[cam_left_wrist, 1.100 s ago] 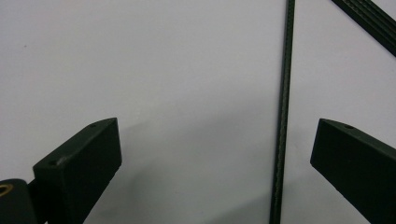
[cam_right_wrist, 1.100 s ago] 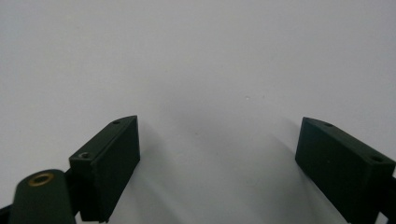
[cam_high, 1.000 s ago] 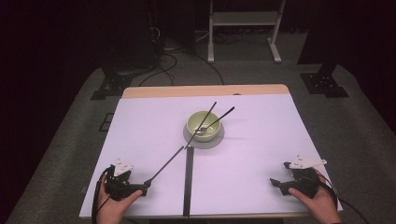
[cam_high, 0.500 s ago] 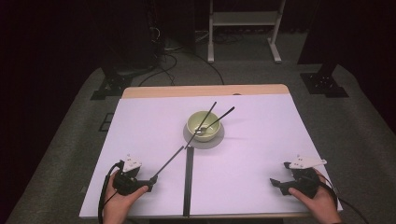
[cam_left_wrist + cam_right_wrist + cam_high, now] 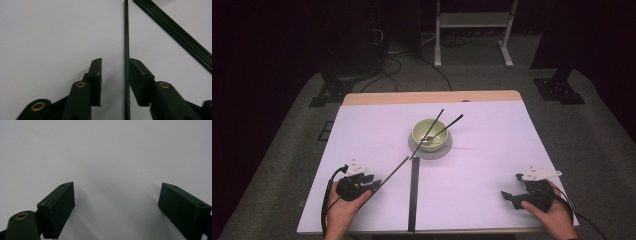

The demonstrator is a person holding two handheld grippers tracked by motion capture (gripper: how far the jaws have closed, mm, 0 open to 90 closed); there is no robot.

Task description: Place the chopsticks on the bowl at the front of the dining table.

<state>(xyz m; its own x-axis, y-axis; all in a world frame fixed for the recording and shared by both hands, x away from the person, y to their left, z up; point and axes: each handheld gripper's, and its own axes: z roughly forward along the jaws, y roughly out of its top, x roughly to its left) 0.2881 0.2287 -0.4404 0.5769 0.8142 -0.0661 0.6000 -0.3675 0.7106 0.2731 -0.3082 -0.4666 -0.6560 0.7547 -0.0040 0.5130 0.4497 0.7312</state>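
Right in the middle of the white table (image 5: 492, 165) sits a green bowl (image 5: 430, 134) on a grey saucer (image 5: 430, 150), with two thin black sticks (image 5: 445, 126) leaning out of it toward the far side. From above, a third stick (image 5: 393, 173) runs from just near of the bowl down to the left gripper (image 5: 371, 186), and a flat black strip (image 5: 413, 192) lies nearer than the bowl, pointing at the table's near edge. The right gripper (image 5: 508, 196) rests well off to the bowl's right, nothing near it. Over on the left gripper view, the stick (image 5: 126, 50) runs up between the jaws, which are apart, touching or nearly touching the right-hand one with a clear gap to the other, so it isn't pinched; the ridged strip (image 5: 180, 37) crosses just beside. On the right gripper view the jaws are wide apart over bare table. My guess is the stick is light, stiff and slick, so it'll want to twist or slide; I'd pinch it squarely across the pads near this end.
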